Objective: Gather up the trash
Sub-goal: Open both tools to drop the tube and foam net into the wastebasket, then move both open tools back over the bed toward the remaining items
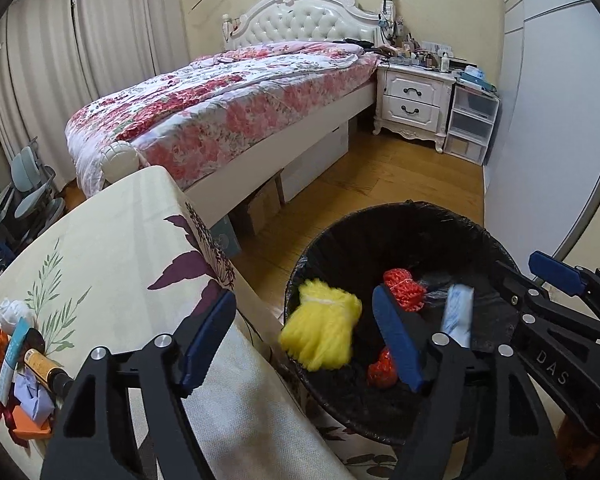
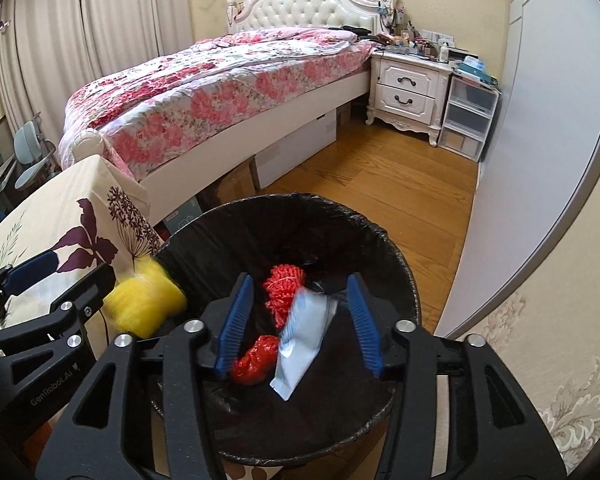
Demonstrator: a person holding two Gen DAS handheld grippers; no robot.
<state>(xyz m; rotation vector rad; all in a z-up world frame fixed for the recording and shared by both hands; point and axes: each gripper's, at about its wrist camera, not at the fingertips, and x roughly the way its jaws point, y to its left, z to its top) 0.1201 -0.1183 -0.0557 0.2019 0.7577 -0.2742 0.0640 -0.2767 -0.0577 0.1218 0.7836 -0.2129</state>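
Right wrist view is looking down between the right tongs [image 2: 300, 322], whose blue ribbed pads are standing apart, released, over a round bin [image 2: 404, 280] lined with crinkled black plastic. A flat pale blue packet [image 2: 304, 340] is blurring between the pads, touching neither, above the bin's dark inside. Red netted bundles [image 2: 278, 300] are lying in the bin beneath it. A fluffy yellow bundle [image 2: 142, 308] is blurring at the bin's left rim, just beside the left tongs [image 1: 300, 340], which are also gaping, released, with nothing pressed between their pads.

Left wrist view is showing the surface [image 1: 112, 240] to the left of the bin, covered in a cream cloth printed with purple leaves, its corner hanging close against the bin. More trash [image 1: 20, 360] is sitting piled at the surface's near left edge: crumpled white paper, orange scraps, a tube.

Beyond the bin, bare wooden floor [image 2: 380, 184] is lying open toward a white nightstand [image 2: 408, 88] and a bed [image 2: 220, 92] under a pink floral quilt. A pale wardrobe door [image 2: 540, 160] is bounding the right side.
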